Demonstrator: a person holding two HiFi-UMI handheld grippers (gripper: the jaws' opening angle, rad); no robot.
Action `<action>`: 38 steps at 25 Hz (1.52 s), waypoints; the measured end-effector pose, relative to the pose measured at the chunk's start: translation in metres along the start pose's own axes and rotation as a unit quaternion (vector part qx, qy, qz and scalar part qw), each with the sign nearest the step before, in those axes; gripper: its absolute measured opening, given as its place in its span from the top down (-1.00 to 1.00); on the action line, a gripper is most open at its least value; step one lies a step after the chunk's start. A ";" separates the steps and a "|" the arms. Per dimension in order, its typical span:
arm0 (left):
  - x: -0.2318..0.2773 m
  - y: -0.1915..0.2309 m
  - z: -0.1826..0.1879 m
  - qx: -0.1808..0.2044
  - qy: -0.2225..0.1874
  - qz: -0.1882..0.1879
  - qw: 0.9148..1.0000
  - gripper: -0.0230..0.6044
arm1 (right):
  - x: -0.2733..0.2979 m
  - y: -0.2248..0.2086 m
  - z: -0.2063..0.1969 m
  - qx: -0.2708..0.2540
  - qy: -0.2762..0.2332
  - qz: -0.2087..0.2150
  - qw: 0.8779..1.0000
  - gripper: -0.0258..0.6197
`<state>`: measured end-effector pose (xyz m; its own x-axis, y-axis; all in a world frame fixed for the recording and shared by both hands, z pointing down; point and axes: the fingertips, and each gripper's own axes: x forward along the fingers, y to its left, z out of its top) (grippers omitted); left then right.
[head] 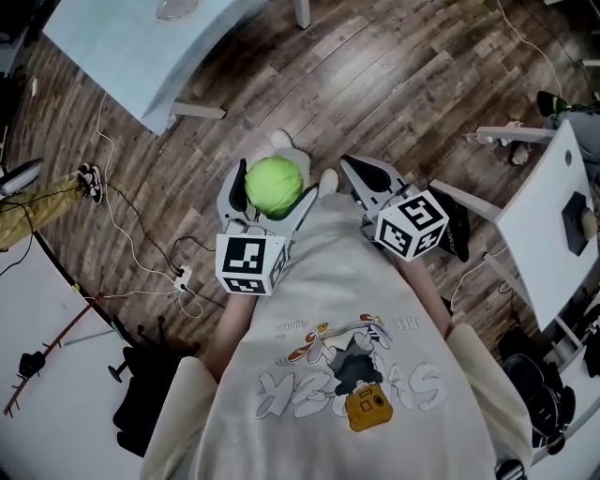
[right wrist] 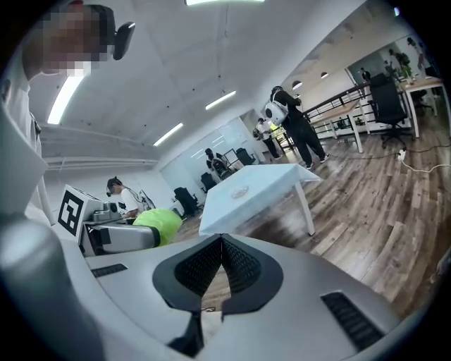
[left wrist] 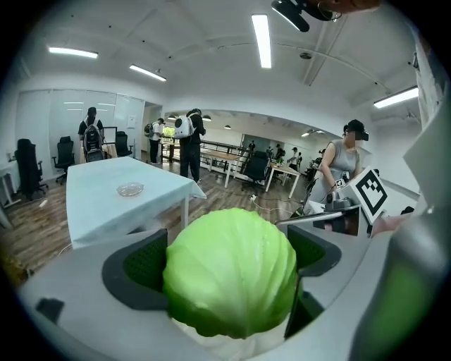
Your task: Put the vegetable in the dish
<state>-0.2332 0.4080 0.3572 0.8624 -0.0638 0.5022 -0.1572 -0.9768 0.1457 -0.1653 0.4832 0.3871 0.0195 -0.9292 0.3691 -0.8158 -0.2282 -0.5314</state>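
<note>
A round pale green cabbage (head: 274,180) is clamped in my left gripper (head: 273,201), held in the air over the wooden floor in front of the person's body. In the left gripper view the cabbage (left wrist: 231,271) fills the space between the dark pads (left wrist: 137,271). A small clear glass dish (left wrist: 130,189) lies on a table with a light blue cloth (left wrist: 106,211), some way ahead. In the head view the dish (head: 178,8) is at the top edge. My right gripper (right wrist: 220,241) is shut and holds nothing, beside the left one.
A white desk (head: 548,216) stands to the right with cables on the floor around it. More cables and a power strip (head: 183,277) lie on the floor at the left. Several people, chairs and desks stand far back in the room.
</note>
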 end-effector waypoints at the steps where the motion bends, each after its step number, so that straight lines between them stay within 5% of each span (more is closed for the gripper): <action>1: 0.006 0.003 0.000 -0.003 0.003 -0.001 1.000 -0.78 | 0.004 -0.003 0.001 0.000 0.003 0.002 1.000 0.85; 13: 0.099 0.080 0.050 -0.053 -0.014 -0.009 0.998 -0.78 | 0.084 -0.062 0.077 -0.019 0.029 -0.024 0.999 0.85; 20: 0.138 0.187 0.096 -0.099 -0.039 0.020 0.994 -0.78 | 0.177 -0.069 0.147 -0.052 0.055 -0.011 0.997 0.85; 29: 0.149 0.343 0.114 -0.160 -0.066 0.091 0.981 -0.78 | 0.317 -0.057 0.199 -0.086 0.096 0.025 0.991 0.85; 38: 0.145 0.401 0.090 -0.229 -0.069 0.123 0.963 -0.78 | 0.377 -0.045 0.195 -0.101 0.167 0.054 0.979 0.85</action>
<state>-0.1282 -0.0114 0.4116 0.8230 -0.3387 0.4561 -0.5329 -0.7384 0.4133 -0.0088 0.0867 0.4013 -0.2355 -0.7905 0.5653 -0.9012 -0.0402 -0.4316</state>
